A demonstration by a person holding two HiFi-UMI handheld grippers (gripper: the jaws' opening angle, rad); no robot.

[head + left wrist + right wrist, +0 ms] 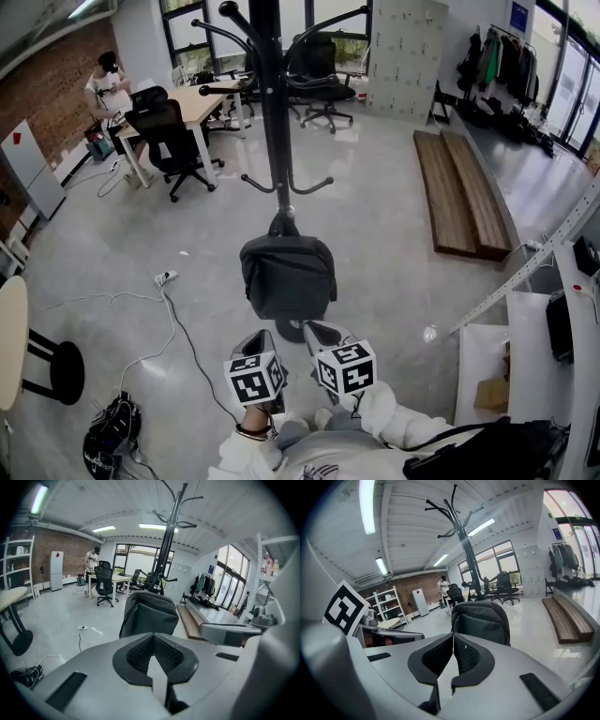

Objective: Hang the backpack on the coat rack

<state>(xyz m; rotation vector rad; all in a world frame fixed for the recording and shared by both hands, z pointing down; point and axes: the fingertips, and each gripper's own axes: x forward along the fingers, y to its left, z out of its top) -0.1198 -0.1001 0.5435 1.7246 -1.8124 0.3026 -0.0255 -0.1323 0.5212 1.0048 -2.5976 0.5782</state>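
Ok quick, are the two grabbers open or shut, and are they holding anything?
Left gripper: closed, holding nothing.
Right gripper: closed, holding nothing.

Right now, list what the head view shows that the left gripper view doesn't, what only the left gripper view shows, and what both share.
Only the head view: the marker cubes on the left gripper and right gripper, and the person's white sleeve.

Only the left gripper view: ceiling lights, a white shelf unit, and the left gripper's jaws up close, shut with nothing between them.

Both: the backpack at the coat rack, the desk with its black office chair, the wooden planks and the white power strip.
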